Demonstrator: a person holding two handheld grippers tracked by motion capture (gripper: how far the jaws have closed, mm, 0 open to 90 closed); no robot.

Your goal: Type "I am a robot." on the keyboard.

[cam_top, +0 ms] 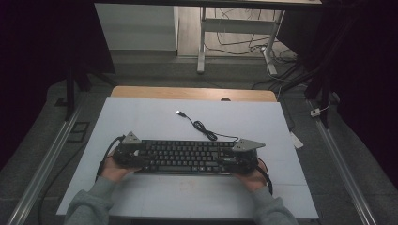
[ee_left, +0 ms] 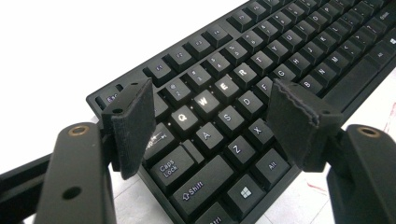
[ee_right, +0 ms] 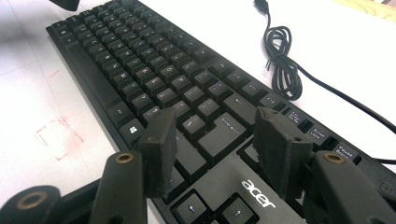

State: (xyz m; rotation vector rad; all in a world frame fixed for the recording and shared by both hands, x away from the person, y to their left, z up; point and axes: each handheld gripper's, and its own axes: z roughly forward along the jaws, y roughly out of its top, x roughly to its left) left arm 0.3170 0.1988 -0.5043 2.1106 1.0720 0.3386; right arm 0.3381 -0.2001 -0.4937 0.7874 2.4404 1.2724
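From the high view, the black keyboard (cam_top: 187, 156) lies across the near middle of the white surface (cam_top: 141, 117); the left gripper (cam_top: 133, 157) and right gripper (cam_top: 234, 157) sit at its two ends, probably to lift it evenly. Its cable (cam_top: 202, 126) trails away behind.

In the left gripper view, the jaws stand open over the Q-A-Z keys (ee_left: 205, 121), gripping nothing.

In the right gripper view, the jaws also stand open above the Enter key (ee_right: 224, 133), with nothing held.

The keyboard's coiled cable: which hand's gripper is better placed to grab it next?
Probably the right gripper: it sits at the keyboard's end where the cable leaves, jaws open. The left gripper is at the far end.
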